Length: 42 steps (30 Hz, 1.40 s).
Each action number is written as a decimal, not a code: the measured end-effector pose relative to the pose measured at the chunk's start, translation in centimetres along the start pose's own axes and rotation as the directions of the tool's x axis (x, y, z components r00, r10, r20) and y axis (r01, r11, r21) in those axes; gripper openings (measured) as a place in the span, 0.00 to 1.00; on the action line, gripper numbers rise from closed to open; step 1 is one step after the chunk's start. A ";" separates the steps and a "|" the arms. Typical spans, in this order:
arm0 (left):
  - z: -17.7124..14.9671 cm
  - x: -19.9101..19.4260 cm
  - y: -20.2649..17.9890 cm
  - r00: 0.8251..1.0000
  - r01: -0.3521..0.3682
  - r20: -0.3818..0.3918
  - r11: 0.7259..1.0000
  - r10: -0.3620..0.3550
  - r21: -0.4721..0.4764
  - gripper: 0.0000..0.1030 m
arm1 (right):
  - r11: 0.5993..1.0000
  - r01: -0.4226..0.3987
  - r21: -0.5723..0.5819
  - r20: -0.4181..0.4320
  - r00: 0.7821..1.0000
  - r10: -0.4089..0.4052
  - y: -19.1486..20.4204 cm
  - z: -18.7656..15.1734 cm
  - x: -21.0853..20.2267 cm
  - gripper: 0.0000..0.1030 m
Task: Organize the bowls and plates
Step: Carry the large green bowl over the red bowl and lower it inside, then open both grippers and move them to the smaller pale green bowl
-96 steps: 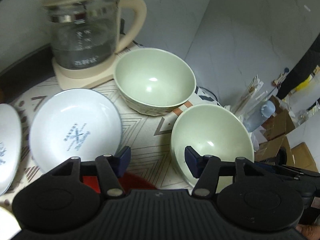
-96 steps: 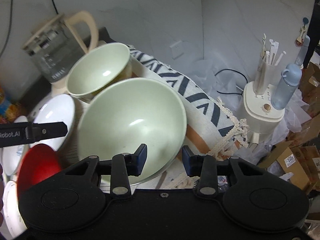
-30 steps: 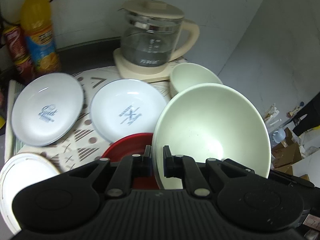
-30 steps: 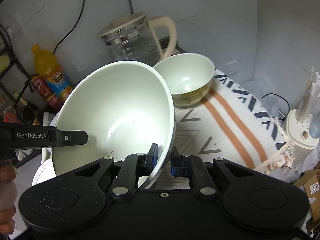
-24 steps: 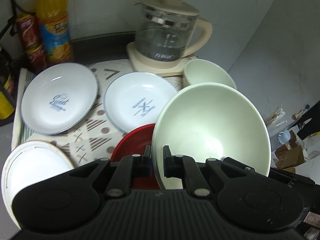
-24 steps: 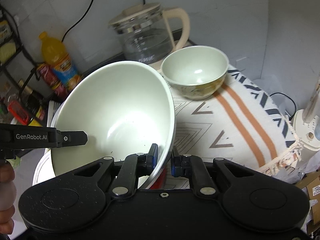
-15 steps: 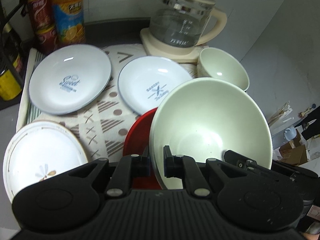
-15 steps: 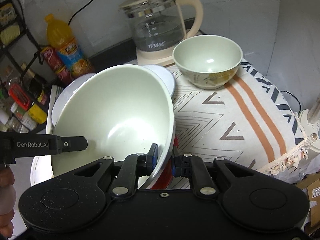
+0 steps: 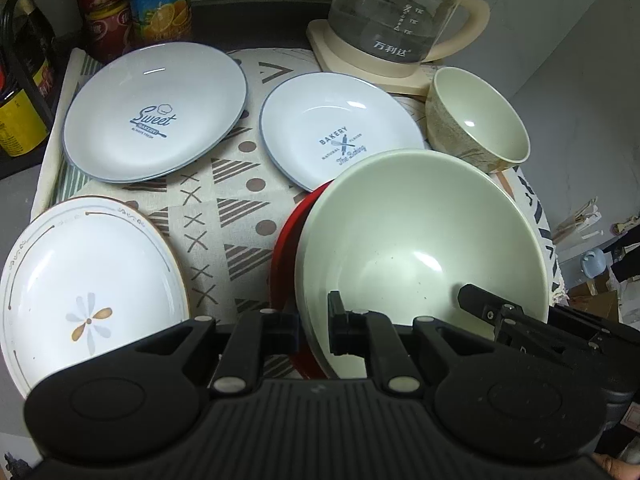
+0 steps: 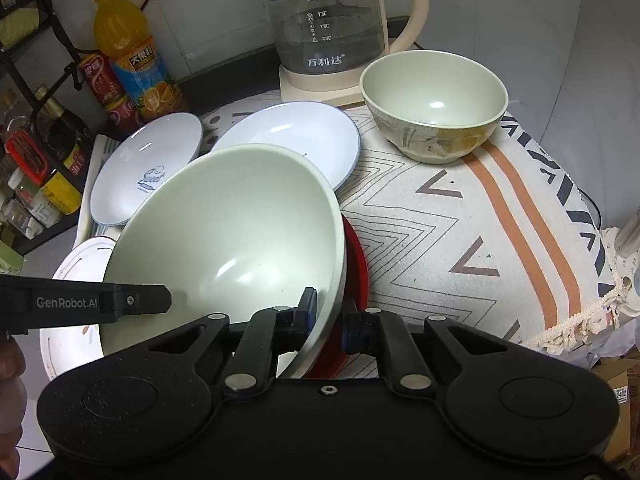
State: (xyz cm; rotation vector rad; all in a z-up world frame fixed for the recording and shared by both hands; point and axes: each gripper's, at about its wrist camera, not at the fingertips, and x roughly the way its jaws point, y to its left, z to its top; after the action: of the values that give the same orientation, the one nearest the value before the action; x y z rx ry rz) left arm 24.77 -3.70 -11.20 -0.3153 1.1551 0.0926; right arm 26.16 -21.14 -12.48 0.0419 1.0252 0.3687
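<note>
Large green bowl (image 9: 420, 240) sits tilted between your two grippers, held by both at once. Your left gripper (image 9: 312, 330) has its fingers clamped on the near left rim, one finger inside the bowl and one outside. Your right gripper (image 10: 330, 318) pinches the right rim the same way, with the blue-padded finger inside and the other finger outside.

Under the bowl you can see a red plate (image 9: 284, 248), its edge showing along the bowl's left side in the left view and along its right side in the right view; whether the bowl touches it cannot be told.

On the patterned cloth (image 9: 224, 208) covering the worktop lie three more plates: a pale blue one marked "Sweet" (image 9: 156, 110), a smaller pale blue one marked "Bakery" (image 9: 340, 128) just behind the red plate, and a white plate with a flower motif (image 9: 88, 288) at the near left. A small green bowl (image 10: 434, 104) stands upright at the far right, beside a glass kettle (image 10: 332, 24) on its cream base. An orange juice bottle (image 10: 128, 52) and red cans (image 10: 100, 80) stand at the back left.
</note>
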 end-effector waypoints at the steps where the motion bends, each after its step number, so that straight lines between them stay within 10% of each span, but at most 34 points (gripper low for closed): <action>1: 0.1 -0.1 0.0 1.000 -0.007 0.002 1.000 0.007 0.002 0.11 | 1.000 0.005 -0.003 -0.002 1.000 -0.005 0.0 0.1 0.1 0.11; 19: 3.4 -1.3 -0.5 0.998 -0.012 0.069 1.000 0.013 -0.018 0.17 | 0.999 -0.012 -0.045 0.072 0.997 0.015 0.0 2.4 -0.9 0.25; 29: 7.2 0.5 -4.6 0.995 0.039 0.089 0.998 -0.044 0.055 0.43 | 0.995 -0.021 0.097 0.150 0.989 0.007 -4.5 4.7 -1.2 0.26; 42: 13.1 5.9 -9.5 0.990 0.098 0.089 0.986 -0.110 0.136 0.59 | 0.942 0.026 0.335 0.204 0.974 -0.099 -11.7 8.1 1.9 0.59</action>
State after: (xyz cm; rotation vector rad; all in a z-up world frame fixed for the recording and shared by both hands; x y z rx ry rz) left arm 41.01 -9.47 -9.88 -0.2511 1.0416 -0.0597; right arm 37.14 -30.41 -12.24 0.3450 0.8580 0.1260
